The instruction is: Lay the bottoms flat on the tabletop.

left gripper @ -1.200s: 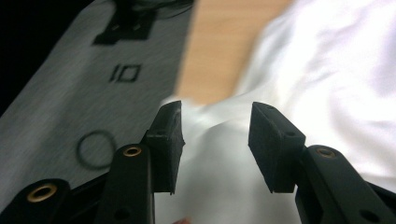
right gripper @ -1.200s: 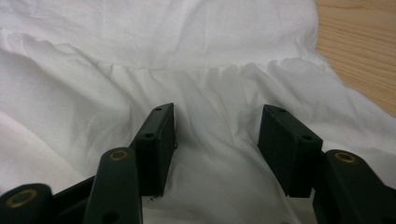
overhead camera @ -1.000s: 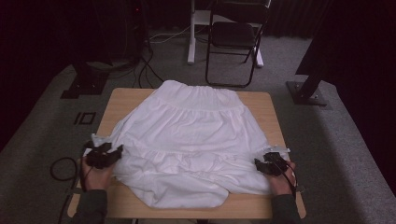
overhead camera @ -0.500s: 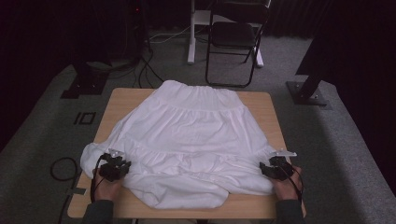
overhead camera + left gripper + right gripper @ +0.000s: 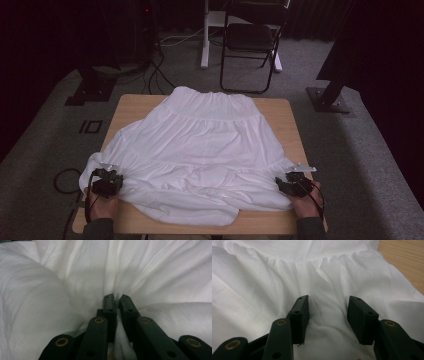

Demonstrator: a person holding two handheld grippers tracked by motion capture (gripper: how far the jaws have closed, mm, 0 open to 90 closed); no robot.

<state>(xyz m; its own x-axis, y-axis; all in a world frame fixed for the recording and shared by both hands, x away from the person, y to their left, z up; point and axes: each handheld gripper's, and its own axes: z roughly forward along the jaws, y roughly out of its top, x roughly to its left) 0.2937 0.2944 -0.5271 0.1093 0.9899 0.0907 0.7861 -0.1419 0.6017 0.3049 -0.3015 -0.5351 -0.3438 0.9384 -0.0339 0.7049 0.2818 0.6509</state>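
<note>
a: what's diff vs a sec ago?
b: left gripper dropped onto the white skirt's left hem, jaws closed & now pinching cloth. right gripper jaws narrowing a bit, cloth between, not yet gripped.

A light wooden table carries 1 white skirt, spread flat, its hem overhanging the left edge.

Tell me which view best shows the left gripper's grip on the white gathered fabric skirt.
The left gripper view: the left gripper has its jaws pinched on a fold of the white gathered fabric skirt. The high view shows it small at the skirt's near left edge. The right gripper view shows skirt between open jaws.
</note>
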